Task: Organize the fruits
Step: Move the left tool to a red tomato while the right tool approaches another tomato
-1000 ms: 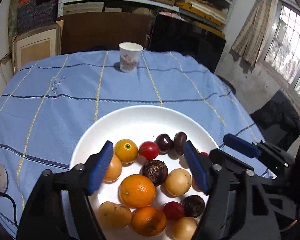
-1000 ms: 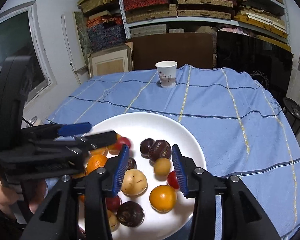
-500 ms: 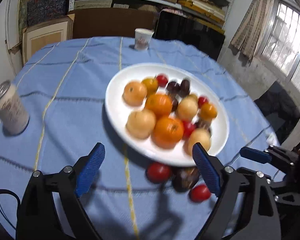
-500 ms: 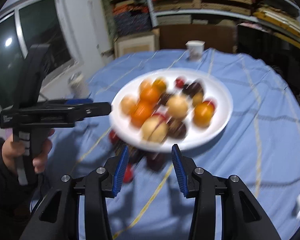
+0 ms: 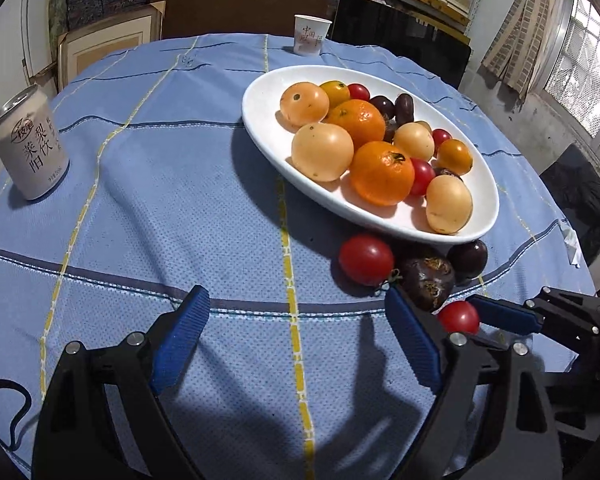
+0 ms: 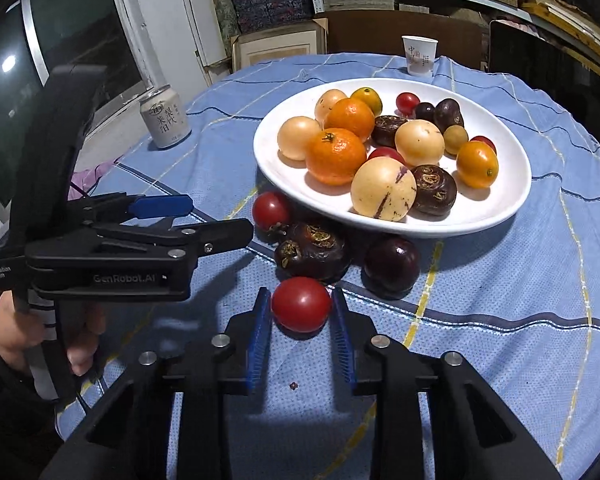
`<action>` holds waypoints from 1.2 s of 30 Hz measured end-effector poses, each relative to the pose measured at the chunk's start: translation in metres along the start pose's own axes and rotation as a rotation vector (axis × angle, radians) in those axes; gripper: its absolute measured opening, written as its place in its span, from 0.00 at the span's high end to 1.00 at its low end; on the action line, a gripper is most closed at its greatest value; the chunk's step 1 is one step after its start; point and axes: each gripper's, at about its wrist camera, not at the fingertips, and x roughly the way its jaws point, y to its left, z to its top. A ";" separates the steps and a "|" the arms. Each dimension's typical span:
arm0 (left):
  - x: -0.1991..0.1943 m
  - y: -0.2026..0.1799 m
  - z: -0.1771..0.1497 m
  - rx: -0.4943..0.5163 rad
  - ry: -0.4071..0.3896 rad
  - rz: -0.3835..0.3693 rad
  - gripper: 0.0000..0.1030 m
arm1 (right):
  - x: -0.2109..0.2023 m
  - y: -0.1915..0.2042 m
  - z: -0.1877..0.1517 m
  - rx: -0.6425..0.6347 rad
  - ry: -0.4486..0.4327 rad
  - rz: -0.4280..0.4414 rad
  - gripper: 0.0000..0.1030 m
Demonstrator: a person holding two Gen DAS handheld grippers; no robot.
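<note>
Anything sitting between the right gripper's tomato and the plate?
Yes. In the right wrist view, a dark brown fruit lies on the cloth between the red tomato in the right gripper and the white plate.

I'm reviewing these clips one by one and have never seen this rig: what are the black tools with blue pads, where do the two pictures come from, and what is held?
There is no robot: a person holds two hand grippers, each with a camera looking along its jaws. In the right view, the right gripper has its jaws around a red cherry tomato on the blue tablecloth; whether they pinch it is unclear. The left gripper is open and empty. A white plate holds mixed fruit; another tomato and two dark fruits lie beside it.
</note>
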 end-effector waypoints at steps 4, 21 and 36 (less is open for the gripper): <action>0.001 -0.001 0.003 -0.001 -0.008 0.003 0.15 | -0.007 -0.002 -0.004 0.001 -0.015 -0.006 0.70; 0.015 -0.022 0.014 0.045 -0.017 -0.026 0.47 | -0.012 -0.021 -0.014 0.094 -0.034 0.074 0.70; 0.020 -0.035 0.013 0.110 -0.017 -0.073 0.52 | -0.015 -0.020 -0.014 0.092 -0.046 0.074 0.69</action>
